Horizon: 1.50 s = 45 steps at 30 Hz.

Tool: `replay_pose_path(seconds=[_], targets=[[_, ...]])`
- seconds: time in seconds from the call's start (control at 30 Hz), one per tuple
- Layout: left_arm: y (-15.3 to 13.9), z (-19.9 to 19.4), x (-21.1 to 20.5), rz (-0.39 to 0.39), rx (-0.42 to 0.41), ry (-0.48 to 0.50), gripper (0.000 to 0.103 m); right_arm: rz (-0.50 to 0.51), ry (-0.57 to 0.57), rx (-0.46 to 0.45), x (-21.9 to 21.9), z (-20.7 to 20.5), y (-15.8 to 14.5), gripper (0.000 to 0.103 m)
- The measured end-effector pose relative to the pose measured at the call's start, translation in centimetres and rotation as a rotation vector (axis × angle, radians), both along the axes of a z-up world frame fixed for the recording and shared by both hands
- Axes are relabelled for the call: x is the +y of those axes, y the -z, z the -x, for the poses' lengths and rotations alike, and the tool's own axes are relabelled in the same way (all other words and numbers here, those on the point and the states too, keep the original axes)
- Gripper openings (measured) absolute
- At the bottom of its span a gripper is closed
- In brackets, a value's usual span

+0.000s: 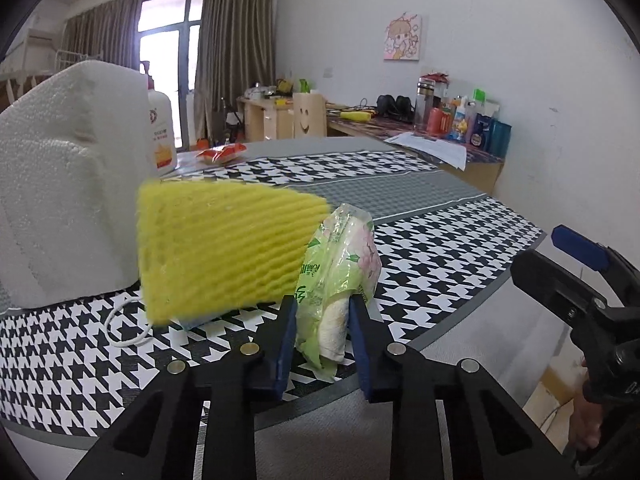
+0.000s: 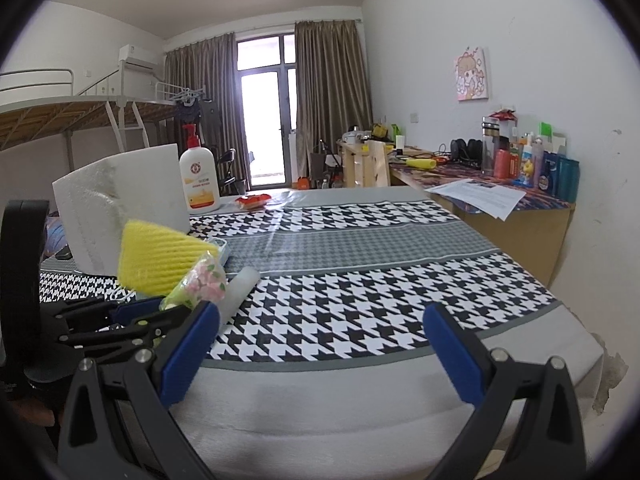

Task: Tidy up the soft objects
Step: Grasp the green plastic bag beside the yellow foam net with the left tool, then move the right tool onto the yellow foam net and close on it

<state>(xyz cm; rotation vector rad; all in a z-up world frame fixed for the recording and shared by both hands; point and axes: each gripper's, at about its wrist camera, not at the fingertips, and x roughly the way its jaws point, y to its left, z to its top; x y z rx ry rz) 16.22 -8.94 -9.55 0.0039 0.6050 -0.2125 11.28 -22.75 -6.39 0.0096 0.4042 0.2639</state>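
1. The left tongs (image 1: pixel 323 332) sit low in the middle of the left view. They squeeze a tissue pack (image 1: pixel 340 276) tight between the two blue pads.
2. The right tongs (image 2: pixel 320 344) sit at the bottom of the right view. They are spread wide and hold nothing.
3. The pack is up off the bed (image 1: pixel 420 264). It stands almost straight up in the pads.
4. This looks like the carry step: the pack is picked up but not put down yet.
5. Just left of the pack is a yellow sponge (image 1: pixel 224 248). It looks blurry. I cannot tell if it touches the pack.
6. Behind the sponge, at the left, stands a white foam block (image 1: pixel 68 184).
7. Next, the pack likely needs to go beside the other soft things, then the pads let go gently.
8. The left tongs point forward and level. The right tongs wait to the side, well apart.
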Motion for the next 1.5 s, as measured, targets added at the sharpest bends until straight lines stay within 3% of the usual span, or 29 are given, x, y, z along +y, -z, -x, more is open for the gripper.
replay_pose_path(seconds=[0.4,0.93,1.5], targets=[[-1.7,3.1,3.4,0.031,-0.065,-0.018,0.027,0.006,-0.057,-0.011,2.7,0.0,-0.7,0.103],[-2.5,6.9,10.8,0.035,-0.109,-0.18,0.027,0.014,-0.193,-0.011,9.4,0.0,-1.7,0.103],[-2.5,8.0,16.0,0.036,-0.113,-0.271,0.027,0.048,-0.252,0.075,16.3,-1.7,-1.7,0.103]])
